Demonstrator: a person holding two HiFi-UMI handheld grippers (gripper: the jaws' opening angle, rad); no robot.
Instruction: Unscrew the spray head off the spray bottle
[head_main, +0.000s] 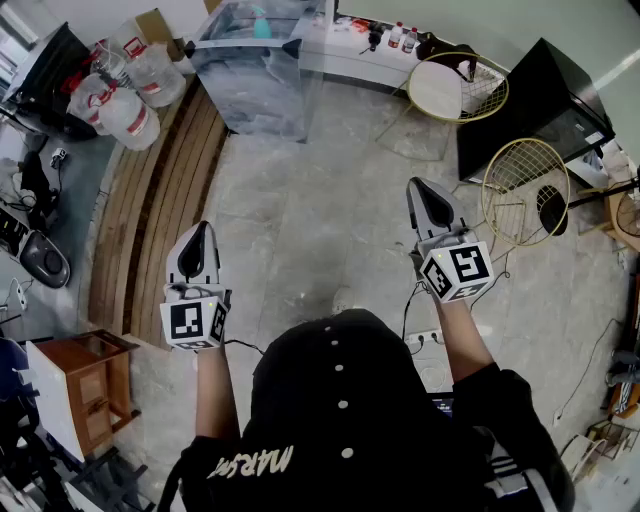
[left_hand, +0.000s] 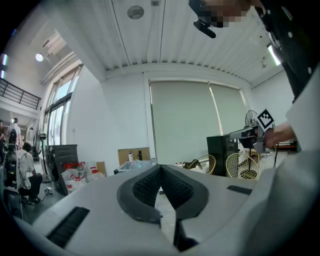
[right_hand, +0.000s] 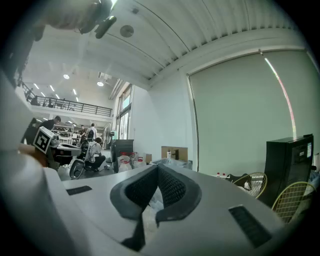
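Two claws hung level over the floor (head_main: 330, 230), well apart from each other, and neither held anything. We saw the left claw (head_main: 201, 230) closed; in the left gripper view its pads (left_hand: 145, 187) met tip to tip with nothing between them. The right claw (head_main: 418, 190) was closed the same way, and in the right gripper view its pads (right_hand: 172, 187) also met on nothing. It sat a little farther forward than the left one. Each claw had its marker cube toward our cap (head_main: 340, 400).

The spray bottle we could not place for sure. A small teal thing (head_main: 262, 22) showed at the top of a clear bin (head_main: 250, 90) toward the far edge of the floor, well apart from both claws, and it was too small to tell what it was.

Several water jugs (head_main: 125, 90) sat at the far left corner, beside a band of wood strips (head_main: 160, 210) that ran along the left side of the floor. Toward the far right stood two wire chairs (head_main: 460, 88) (head_main: 525, 190) with a black cabinet (head_main: 540, 110) just beside them. A wooden stool (head_main: 90, 375) stood at the near left. In the right gripper view a person (right_hand: 95, 152) sat far off to the left.
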